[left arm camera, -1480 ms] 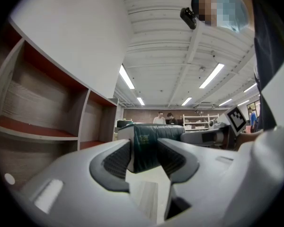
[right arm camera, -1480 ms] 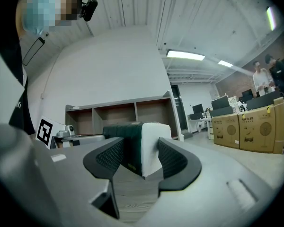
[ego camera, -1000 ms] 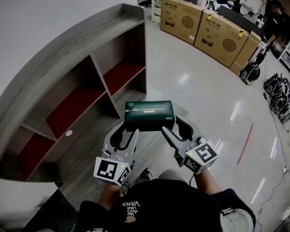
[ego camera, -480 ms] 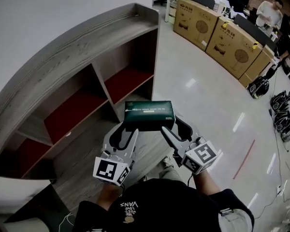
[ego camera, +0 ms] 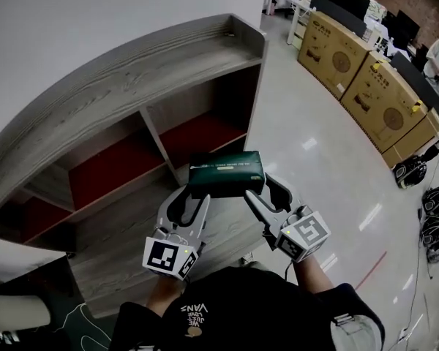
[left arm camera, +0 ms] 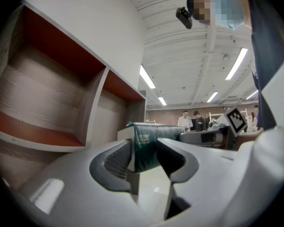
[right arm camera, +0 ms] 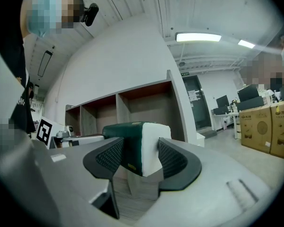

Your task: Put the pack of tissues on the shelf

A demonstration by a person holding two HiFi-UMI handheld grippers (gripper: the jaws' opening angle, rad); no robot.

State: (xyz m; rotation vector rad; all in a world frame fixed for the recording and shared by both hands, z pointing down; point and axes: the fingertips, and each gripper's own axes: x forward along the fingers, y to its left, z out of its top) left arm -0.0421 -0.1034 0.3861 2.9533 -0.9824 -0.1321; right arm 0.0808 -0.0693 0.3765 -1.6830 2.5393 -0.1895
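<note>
**Tissue pack held in the air before the shelf**

The grey wood-grain shelf (ego camera: 132,101) with red-lined compartments fills more of the head view than a second ago. The brown cardboard boxes (ego camera: 336,46) have slid to the upper right. The dark green pack of tissues (ego camera: 225,172), its gold print too small to read, hangs before the shelf, pinched at its ends by the left gripper (ego camera: 195,199) and right gripper (ego camera: 257,196)

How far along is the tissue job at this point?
Done: the pack of tissues is off the ground, with the left gripper shut on one end and the right gripper shut on the other. In hand: the pack hangs in the air in front of the shelf. Left: set the pack on the shelf and open both grippers.
</note>
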